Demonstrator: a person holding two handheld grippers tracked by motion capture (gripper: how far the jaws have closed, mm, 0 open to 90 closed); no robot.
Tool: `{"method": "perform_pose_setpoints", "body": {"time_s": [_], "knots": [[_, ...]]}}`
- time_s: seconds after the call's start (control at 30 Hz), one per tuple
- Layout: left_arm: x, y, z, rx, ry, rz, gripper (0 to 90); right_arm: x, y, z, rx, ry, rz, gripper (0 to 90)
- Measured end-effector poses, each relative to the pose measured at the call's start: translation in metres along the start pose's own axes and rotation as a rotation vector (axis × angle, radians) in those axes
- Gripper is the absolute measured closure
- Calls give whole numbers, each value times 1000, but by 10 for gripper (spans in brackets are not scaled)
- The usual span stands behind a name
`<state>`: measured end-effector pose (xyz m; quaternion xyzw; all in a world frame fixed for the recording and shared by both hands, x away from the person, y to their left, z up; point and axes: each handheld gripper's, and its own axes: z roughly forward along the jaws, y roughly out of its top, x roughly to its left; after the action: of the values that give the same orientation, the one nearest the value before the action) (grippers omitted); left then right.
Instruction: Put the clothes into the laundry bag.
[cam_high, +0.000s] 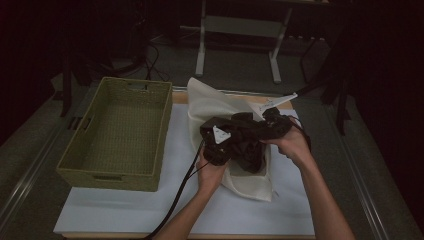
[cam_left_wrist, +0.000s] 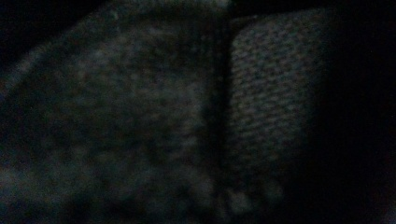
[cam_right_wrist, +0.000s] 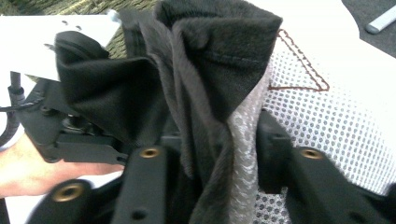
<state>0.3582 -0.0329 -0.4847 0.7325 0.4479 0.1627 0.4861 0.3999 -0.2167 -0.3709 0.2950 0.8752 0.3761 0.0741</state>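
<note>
A white mesh laundry bag (cam_high: 210, 107) lies on the white board, its mouth toward the person. A dark garment (cam_high: 248, 156) is bunched at that mouth, between both grippers. My left gripper (cam_high: 239, 146) comes in from the left, shut on the dark garment; in the left gripper view, dim knit cloth (cam_left_wrist: 140, 116) lies right against the camera. My right gripper (cam_high: 252, 127) reaches in from the right. In the right gripper view, the garment (cam_right_wrist: 205, 60) and the mesh bag's edge (cam_right_wrist: 245, 140) hang between the parted jaws of my right gripper (cam_right_wrist: 210, 154). The left gripper (cam_right_wrist: 56, 126) shows beyond, draped in cloth.
A woven green basket (cam_high: 165, 130) stands to the left of the bag, with nothing in it. The white board (cam_high: 150, 210) covers the table top. A metal stand (cam_high: 240, 30) is on the floor behind the table.
</note>
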Motion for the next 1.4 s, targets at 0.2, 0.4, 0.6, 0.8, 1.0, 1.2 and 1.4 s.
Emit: {"method": "perform_pose_setpoints", "body": {"time_s": [0.2,0.4,0.6,0.8,1.0,1.2,1.4], "knots": [[1,5,3,16,-24,-9,810,6,1,-3,10,-40,-87,269],[4,8,6,26,-60,-18,808,9,-3,13,114,-128,-137,141],[16,6,4,60,-100,-48,747,4,-9,30,216,-266,-165,433],[24,6,-13,87,-130,-35,588,-9,-9,24,213,-361,-111,624],[26,6,-32,129,-130,-5,533,-13,-12,23,206,-362,-90,637],[29,4,-50,167,-135,-22,495,-14,-11,23,203,-359,-69,637],[24,2,-54,246,-194,-9,493,-14,-11,24,202,-353,-63,635]]}}
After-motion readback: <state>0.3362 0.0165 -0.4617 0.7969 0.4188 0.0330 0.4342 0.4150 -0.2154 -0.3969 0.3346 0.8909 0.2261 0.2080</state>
